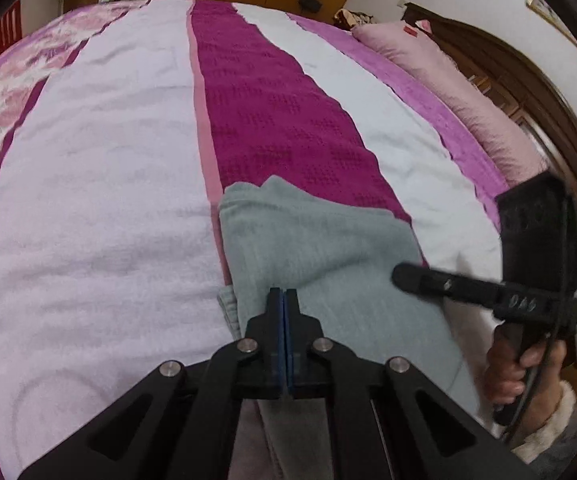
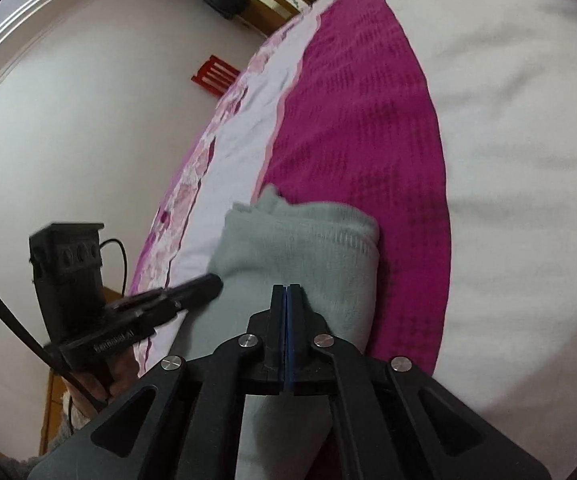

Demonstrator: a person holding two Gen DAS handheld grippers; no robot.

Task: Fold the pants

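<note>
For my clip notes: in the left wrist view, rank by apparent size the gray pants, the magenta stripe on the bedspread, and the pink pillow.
1. Magenta stripe
2. Gray pants, close to it; nearness to the camera inflates them
3. Pink pillow

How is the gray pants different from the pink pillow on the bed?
The gray pants are folded into a bundle near the grippers; the pink pillow lies long and stretched by the headboard. The pants lie across the dark magenta stripe; the pillow lies at the bed's edge. Both are soft cloth things resting on the bed.
</note>
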